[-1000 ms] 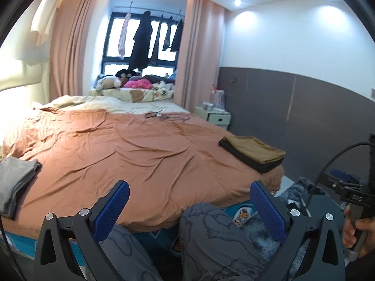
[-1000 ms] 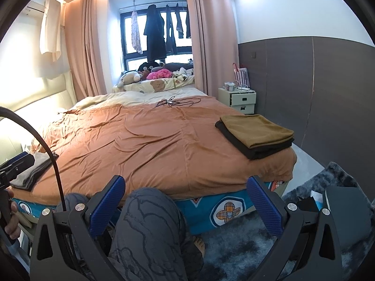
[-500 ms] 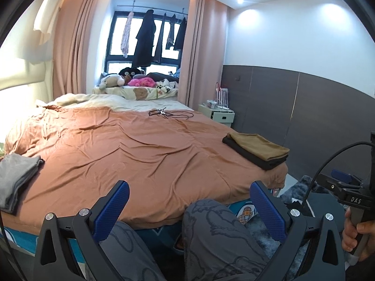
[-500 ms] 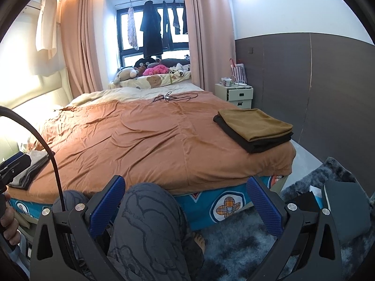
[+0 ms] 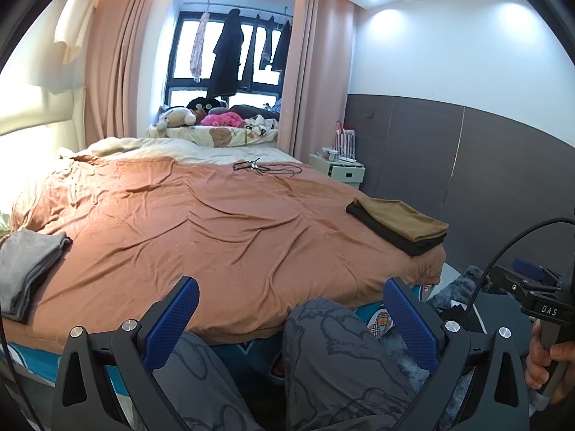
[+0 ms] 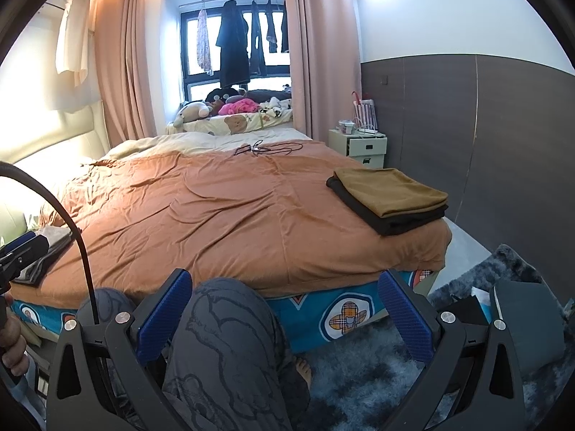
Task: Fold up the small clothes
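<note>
The grey folded clothes (image 5: pixel 27 269) on the near left get cut off by the frame edge, and the nightstand clutter (image 6: pixel 354 127) far right is too small to make out.

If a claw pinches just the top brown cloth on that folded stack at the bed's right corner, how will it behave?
The brown cloth looks soft and floppy, so it would likely sag and unfold when lifted. It appears light. It lies directly on the black garment, so a deep pinch might drag that along too.

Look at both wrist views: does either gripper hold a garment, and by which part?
Neither. The left gripper and right gripper are both open and empty, above the person's knees.
</note>
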The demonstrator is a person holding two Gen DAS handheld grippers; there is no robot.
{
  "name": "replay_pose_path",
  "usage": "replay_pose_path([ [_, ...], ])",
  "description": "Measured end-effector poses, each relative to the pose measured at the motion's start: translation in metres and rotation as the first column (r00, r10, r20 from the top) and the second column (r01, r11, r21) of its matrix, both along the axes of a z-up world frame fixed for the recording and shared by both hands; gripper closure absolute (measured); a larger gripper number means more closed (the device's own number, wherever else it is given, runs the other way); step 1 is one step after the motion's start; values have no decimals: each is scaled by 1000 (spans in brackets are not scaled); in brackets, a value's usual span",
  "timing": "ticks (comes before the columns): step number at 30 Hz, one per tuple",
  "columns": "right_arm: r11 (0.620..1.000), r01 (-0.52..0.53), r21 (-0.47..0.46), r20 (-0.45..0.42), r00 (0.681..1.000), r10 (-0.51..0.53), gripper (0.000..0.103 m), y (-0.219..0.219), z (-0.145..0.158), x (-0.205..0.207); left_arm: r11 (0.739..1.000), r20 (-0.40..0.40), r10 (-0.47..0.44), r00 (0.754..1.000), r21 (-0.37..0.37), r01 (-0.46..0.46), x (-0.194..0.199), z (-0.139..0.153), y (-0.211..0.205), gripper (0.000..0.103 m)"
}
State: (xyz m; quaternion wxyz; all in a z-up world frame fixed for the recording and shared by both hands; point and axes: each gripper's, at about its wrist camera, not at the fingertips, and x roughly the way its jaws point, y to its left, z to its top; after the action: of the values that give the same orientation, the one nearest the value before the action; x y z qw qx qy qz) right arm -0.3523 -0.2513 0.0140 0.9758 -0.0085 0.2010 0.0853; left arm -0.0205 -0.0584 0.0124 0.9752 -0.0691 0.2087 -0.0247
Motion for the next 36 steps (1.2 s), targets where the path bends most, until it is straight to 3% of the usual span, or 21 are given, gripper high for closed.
replay_pose_path([
  [9,1000,6,10,-4,1000,-6,0,-6,0,3,1000,24,3,1000,10,-4,-6,3,0,0],
  [36,1000,-5,0,-10,1000,5,0,-9,2,5,1000,-10,25,1000,8,-25,-3,1,4,0],
])
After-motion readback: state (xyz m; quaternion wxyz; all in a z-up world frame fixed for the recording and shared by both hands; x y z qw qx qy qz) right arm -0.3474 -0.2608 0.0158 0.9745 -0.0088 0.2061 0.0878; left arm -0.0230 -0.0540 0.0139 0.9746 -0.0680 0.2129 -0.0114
